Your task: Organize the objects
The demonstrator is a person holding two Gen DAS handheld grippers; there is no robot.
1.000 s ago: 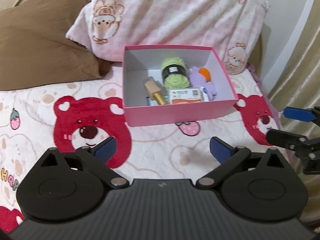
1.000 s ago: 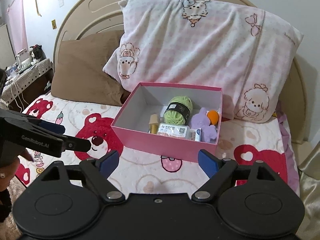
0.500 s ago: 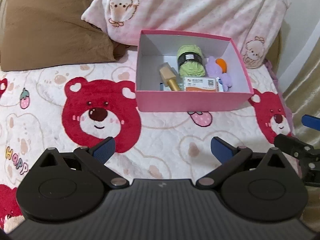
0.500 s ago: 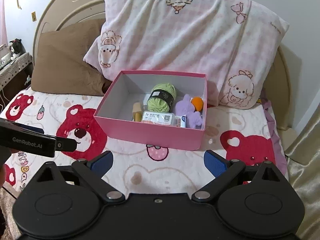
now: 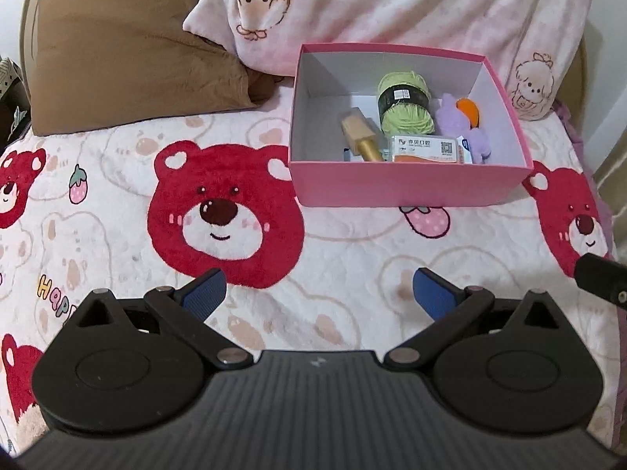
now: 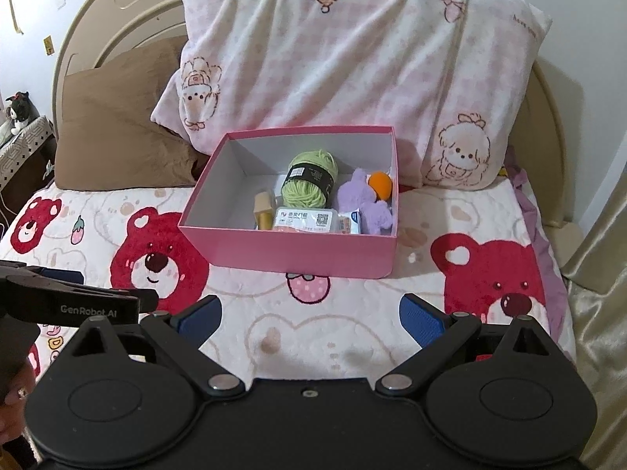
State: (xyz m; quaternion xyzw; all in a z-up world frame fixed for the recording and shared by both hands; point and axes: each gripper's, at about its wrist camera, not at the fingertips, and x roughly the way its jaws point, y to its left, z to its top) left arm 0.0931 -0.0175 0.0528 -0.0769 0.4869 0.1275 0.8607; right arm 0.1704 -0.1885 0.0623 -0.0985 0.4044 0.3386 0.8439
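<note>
On the bed [image 6: 352,337] pink box [image 6: 298,252] holds green yarn [image 6: 309,182], purple plush [image 6: 362,199]; left gripper [image 5: 319,293], right gripper [image 6: 309,315] jaws wide, empty

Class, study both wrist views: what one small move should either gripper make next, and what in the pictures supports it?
Probably none beyond holding back. The yarn, purple toy, packet and wooden piece all lie inside the pink box. Both the left gripper and right gripper are open and empty, and no loose item shows on the blanket.
</note>
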